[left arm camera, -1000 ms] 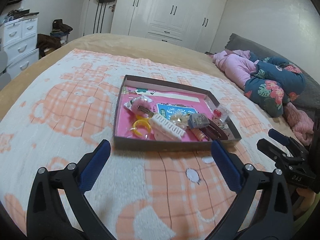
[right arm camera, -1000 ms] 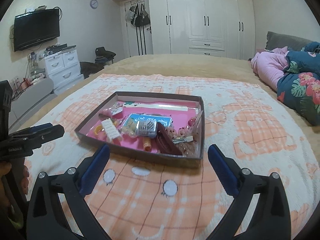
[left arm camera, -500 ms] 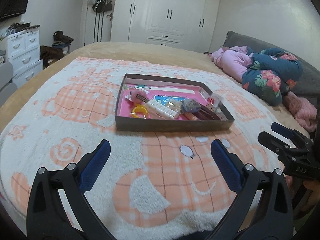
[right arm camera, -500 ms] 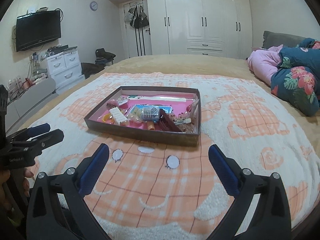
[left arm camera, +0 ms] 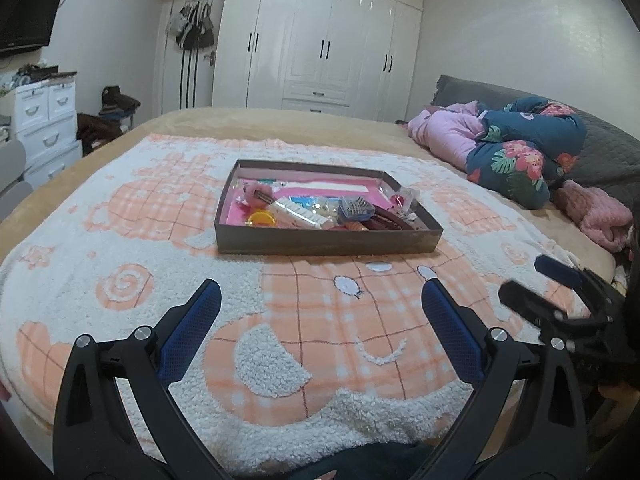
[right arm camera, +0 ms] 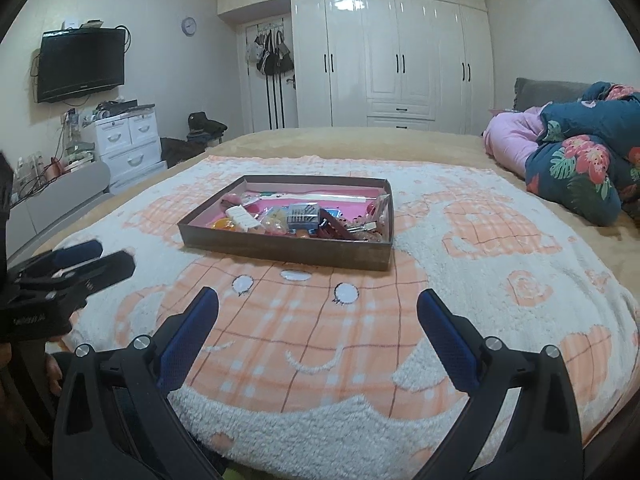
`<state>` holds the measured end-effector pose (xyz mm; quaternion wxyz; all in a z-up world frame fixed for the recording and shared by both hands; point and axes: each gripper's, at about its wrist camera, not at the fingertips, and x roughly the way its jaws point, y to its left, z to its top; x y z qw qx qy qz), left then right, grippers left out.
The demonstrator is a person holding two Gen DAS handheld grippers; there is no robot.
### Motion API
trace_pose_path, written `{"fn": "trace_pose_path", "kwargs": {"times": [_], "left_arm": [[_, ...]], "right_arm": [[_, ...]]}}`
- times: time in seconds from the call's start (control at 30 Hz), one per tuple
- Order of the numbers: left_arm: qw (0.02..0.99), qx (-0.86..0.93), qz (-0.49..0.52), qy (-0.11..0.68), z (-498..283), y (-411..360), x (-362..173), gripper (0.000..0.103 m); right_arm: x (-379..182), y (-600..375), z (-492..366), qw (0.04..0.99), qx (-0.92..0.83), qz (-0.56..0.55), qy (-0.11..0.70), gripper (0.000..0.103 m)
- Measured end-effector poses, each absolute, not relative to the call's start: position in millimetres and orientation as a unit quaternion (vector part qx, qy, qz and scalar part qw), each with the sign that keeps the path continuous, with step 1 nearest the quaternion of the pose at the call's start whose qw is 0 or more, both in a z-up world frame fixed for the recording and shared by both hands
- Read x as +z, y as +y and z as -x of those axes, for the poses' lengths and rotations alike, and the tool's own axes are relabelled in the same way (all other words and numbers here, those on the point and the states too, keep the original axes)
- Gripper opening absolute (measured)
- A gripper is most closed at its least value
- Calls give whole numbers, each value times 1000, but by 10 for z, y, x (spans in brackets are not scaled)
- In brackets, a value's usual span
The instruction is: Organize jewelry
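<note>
**A:** So where's the jewelry at? I see a shallow brown tray (left arm camera: 328, 242) sitting mid-bed on the orange-and-white fleece blanket (left arm camera: 280, 320), well ahead of both grippers. Everything's heaped toward the near wall of the tray on the pink liner.

**B:** Yep. The left gripper (left arm camera: 320, 316) and right gripper (right arm camera: 318, 312) both have their jaws spread wide with nothing between them, hanging over the near edge of the bed.

**A:** How do you reckon the stuff handles?

**B:** Light and fiddly, I'd guess. The yellow ring (left arm camera: 262, 219) at the near left looks like stiff plastic, easy to pinch across its band. The white comb-like clip (left arm camera: 300, 213) beside it seems rigid too, so grab it across the narrow side. The clear little bags (right arm camera: 380, 210) at the right end are probably slippery and floppy, so I'd pinch a corner. The dark red clip (left arm camera: 388, 222) is long, so take it mid-length.

**A:** And the tray?

**B:** Cardboard-ish and probably light, so it could slide on the fleece if nudged.

**A:** Changed from a second ago?

**B:** Both grippers have backed away and dropped lower. The tray looks smaller and farther off, and more blanket shows in front. The contents look undisturbed.
</note>
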<state>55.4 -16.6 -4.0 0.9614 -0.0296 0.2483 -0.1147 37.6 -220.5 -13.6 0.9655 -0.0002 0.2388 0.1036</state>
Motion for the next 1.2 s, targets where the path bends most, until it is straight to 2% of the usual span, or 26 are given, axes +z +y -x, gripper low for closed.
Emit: {"fn": "trace_pose_path", "kwargs": {"times": [0.27,1.2], "left_arm": [[968,-93,27,233,-520,-168,-58,92],[971,-85,13,221,-479,-209,-79,92]], "right_arm": [[-220,-2166,-234,972,89,1,215,97],[-252,-2235,-248,974,76,-6,213,97]]}}
